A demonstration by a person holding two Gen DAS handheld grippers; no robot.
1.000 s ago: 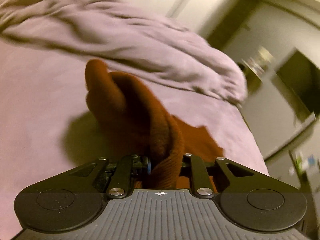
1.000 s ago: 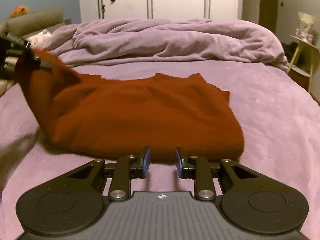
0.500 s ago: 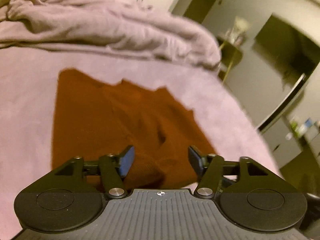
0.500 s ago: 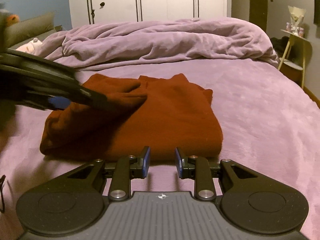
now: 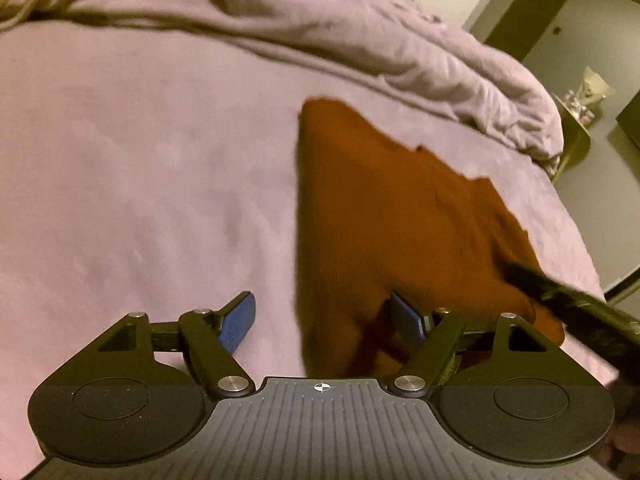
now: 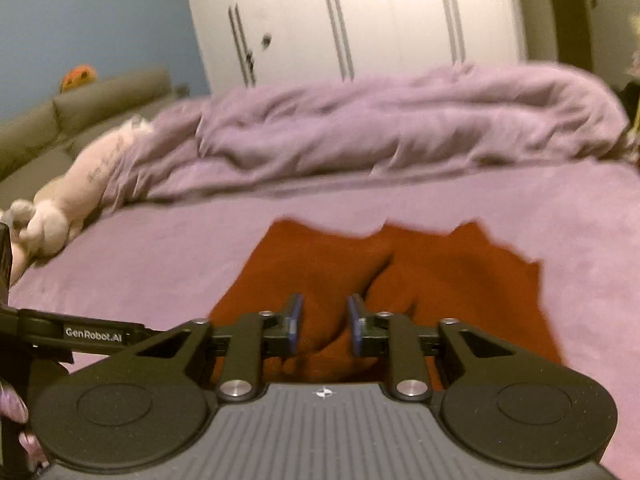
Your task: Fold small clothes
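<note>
In the left wrist view, the left tool (image 5: 322, 322) had its blue-padded fingers (image 5: 238, 320) spread wide apart, gripping nothing. The rust-brown garment (image 5: 400, 216) lay folded on the purple bed sheet (image 5: 140, 160), right of centre, its near edge running down between the two fingers so that the right one sat over the cloth and the left one over bare sheet. A rumpled purple duvet (image 5: 340, 36) was heaped along the far side of the bed. At the right edge, a blurred black part of the right tool (image 5: 572, 300) lay over the garment's near right corner.

In the right wrist view, the right tool (image 6: 325, 326) had its fingers (image 6: 294, 320) a narrow gap apart, not clamped on anything, poised low over the near edge of the rust-brown garment (image 6: 440, 276). The garment lay flat on the sheet (image 6: 140, 264) ahead of the tool, with a soft crease up its middle. Behind it lay the duvet (image 6: 380, 128), and beyond that white wardrobe doors (image 6: 360, 20). A pale plush toy (image 6: 76, 188) lay at the left beside the duvet. A black arm of the left tool (image 6: 80, 334), marked GenRobot.AI, came in from the left edge.
</note>
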